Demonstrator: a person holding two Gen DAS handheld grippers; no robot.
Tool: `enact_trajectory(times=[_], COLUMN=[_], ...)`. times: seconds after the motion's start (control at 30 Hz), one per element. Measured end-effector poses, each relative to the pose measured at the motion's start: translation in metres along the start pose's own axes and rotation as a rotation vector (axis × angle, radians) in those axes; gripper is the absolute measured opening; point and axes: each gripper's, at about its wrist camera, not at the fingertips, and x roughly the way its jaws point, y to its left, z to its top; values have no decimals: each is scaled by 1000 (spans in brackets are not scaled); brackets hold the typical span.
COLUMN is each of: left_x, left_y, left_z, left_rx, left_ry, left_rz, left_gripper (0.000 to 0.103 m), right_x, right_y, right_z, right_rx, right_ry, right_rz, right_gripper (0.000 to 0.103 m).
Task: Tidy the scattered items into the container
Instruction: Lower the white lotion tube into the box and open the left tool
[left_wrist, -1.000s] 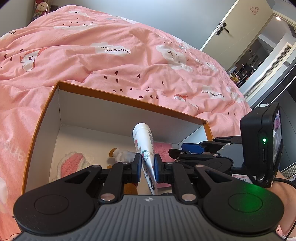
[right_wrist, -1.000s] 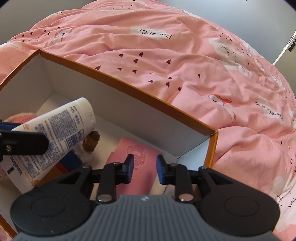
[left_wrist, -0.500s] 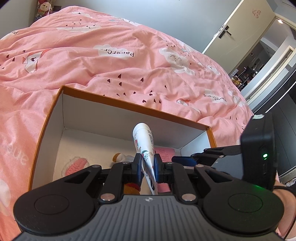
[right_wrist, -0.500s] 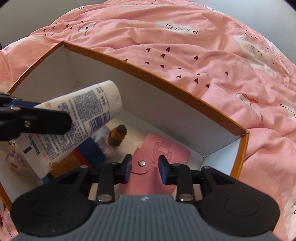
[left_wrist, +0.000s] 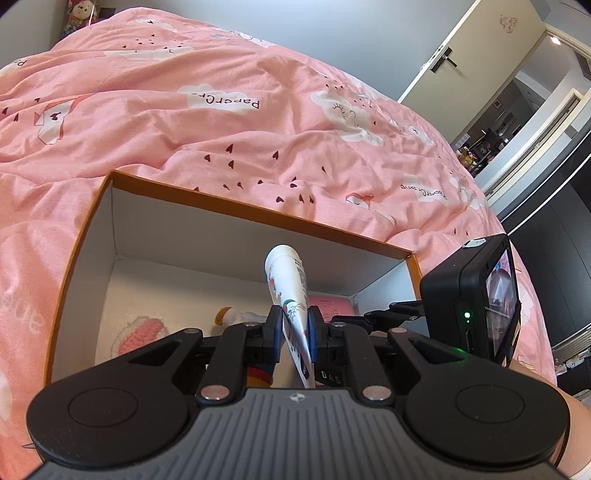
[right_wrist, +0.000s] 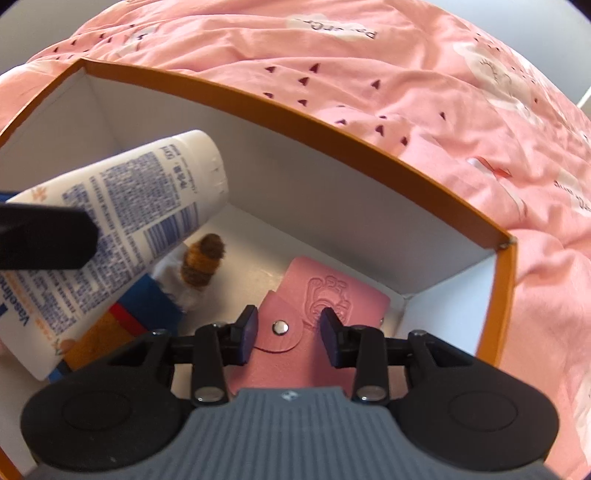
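Matt card box (right_wrist: 332, 122), cloth quilt (right_wrist: 443, 92)

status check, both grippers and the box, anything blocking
Left gripper shut on lotion tube, above box. Right gripper open, jaws just widened, over pink wallet. Nothing blocking.

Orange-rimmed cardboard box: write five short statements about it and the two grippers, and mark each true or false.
1. The left gripper is shut on the white lotion tube. True.
2. The right gripper clamps the pink snap-button leather pouch. False: its jaws stand open above the pouch, which lies on the floor of the orange-rimmed cardboard box.
3. The box is empty. False: it holds several items.
4. The box sits on a pink patterned duvet. True.
5. The tube lies flat on the box floor. False: it is held tilted above it.
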Motion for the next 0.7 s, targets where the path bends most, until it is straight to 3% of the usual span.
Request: enact_trajectory(times=[0.27, 0.7], left_x=[8, 45], left_y=[-5, -34], left_z=[-1, -3], left_rx=[-9, -4], left_ry=[17, 81], left_rz=[-48, -92], left_gripper=[15, 15], right_x=[-12, -107], right_y=[2, -34], right_z=[-7, -34], right_rx=[-50, -78], right_ry=[-14, -165], right_rz=[-25, 3], right_gripper=[35, 35])
